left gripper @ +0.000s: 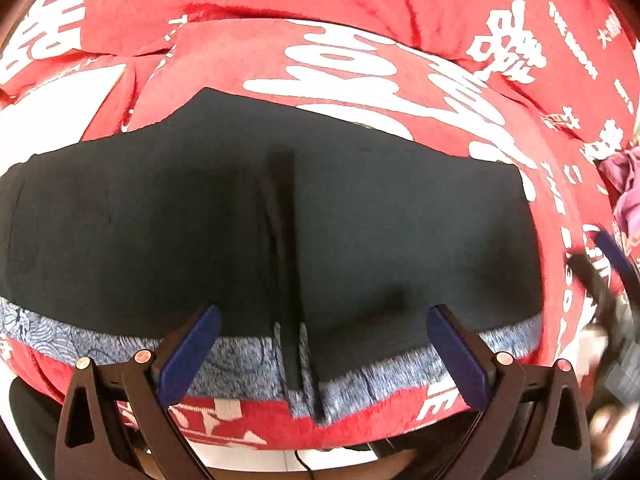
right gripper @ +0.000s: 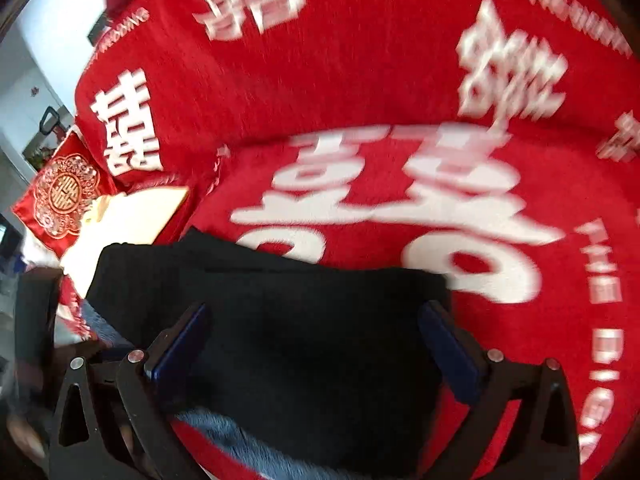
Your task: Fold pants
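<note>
Red blanket point(left gripper: 360, 8) with large white characters, spread over what looks like a sofa or bed, serving as the soft base for the folding. Bunched into ridges toward the back, flat where the garment lies.

Black pants point(left gripper: 200, 220), laid flat on that blanket, near edge turned toward the cameras, probably so both tools can reach the same hem. Blue-grey fleecy lining point(left gripper: 400, 364) showing as a band along that near edge. Dark strip or fold point(left gripper: 288, 240) running down the middle to the near edge, likely where two halves meet. Appears already doubled over at least once, judging by the layered far edge in the right view point(right gripper: 280, 320).

Red embroidered cushion point(right gripper: 60, 192) at the left, with something pale point(right gripper: 132, 216) just beside it, well clear of the work. Purple cloth point(left gripper: 624, 184) at the far right edge, too small to identify.

Left tool point(left gripper: 320, 344): spread wide, gripping nothing, blue pads poised over the lined edge to either side of the central strip.

Right tool point(right gripper: 316, 344): also spread wide, holding nothing, above the black fabric; view motion-blurred, so contact cannot be told.

No containers visible; nothing stored in anything.
</note>
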The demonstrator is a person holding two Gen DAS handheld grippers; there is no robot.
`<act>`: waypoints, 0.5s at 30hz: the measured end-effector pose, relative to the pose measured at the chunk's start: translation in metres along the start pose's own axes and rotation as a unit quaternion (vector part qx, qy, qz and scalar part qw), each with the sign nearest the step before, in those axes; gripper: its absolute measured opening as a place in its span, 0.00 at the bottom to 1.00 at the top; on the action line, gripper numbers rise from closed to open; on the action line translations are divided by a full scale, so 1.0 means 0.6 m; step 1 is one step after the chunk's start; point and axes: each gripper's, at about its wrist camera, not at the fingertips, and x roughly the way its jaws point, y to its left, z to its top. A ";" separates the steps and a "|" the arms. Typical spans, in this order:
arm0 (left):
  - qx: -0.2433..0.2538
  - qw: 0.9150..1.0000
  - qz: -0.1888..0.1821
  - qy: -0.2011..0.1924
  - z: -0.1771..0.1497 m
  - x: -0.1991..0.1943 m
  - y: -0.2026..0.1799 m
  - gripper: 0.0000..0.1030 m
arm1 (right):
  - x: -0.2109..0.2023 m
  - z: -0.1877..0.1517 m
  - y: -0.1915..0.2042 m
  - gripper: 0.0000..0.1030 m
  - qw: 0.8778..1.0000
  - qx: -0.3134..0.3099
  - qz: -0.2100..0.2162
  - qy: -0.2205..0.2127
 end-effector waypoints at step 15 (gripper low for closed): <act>-0.003 0.999 0.050 0.021 0.019 0.039 0.033 1.00 | -0.008 -0.112 0.089 0.99 0.967 -0.128 -0.218 0.023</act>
